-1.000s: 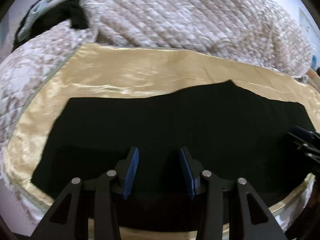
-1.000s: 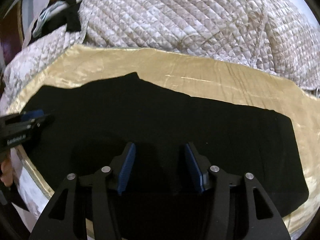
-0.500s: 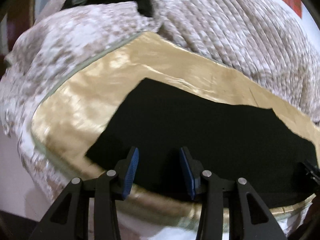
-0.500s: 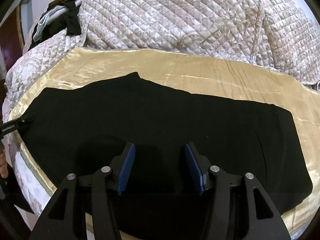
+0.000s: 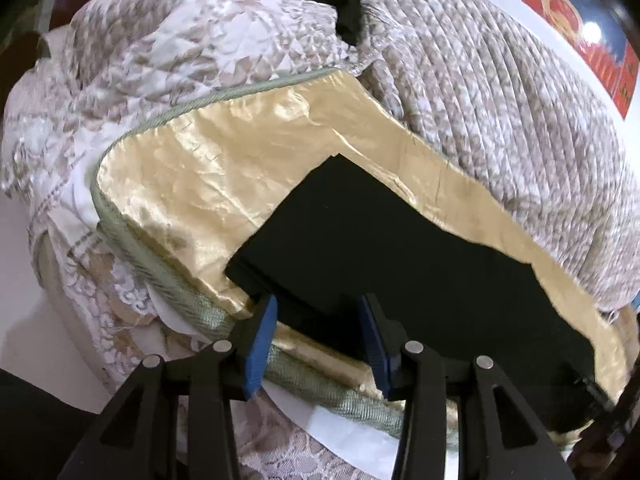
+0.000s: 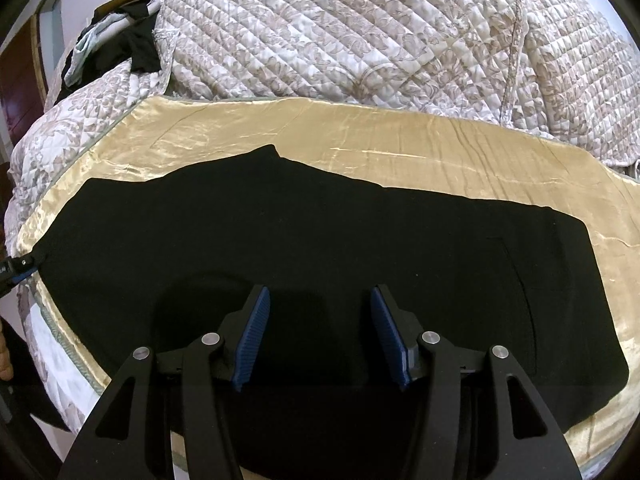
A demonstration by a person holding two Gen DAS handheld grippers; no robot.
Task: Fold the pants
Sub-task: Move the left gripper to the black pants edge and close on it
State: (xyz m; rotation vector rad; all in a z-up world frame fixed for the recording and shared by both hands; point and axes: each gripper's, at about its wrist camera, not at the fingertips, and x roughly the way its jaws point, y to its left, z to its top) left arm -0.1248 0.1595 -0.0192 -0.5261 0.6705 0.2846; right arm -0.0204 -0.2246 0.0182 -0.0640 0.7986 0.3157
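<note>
- Pants (image 6: 320,240) lie flat along the near edge of the sheet (image 6: 400,148).
- Quilt (image 6: 360,32) heaped behind, along the sheet's far edge.
- Clothes (image 6: 120,48) at far left corner.

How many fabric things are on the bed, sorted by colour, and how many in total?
Black: 2, the pants spread flat and a crumpled black garment at the far corner
Gold: 1, the satin sheet under the pants
Beige-and-white patterned: 1, the quilt heaped behind
Pale blue-green: 1, a small cloth by the black garment
Total: 5
</note>
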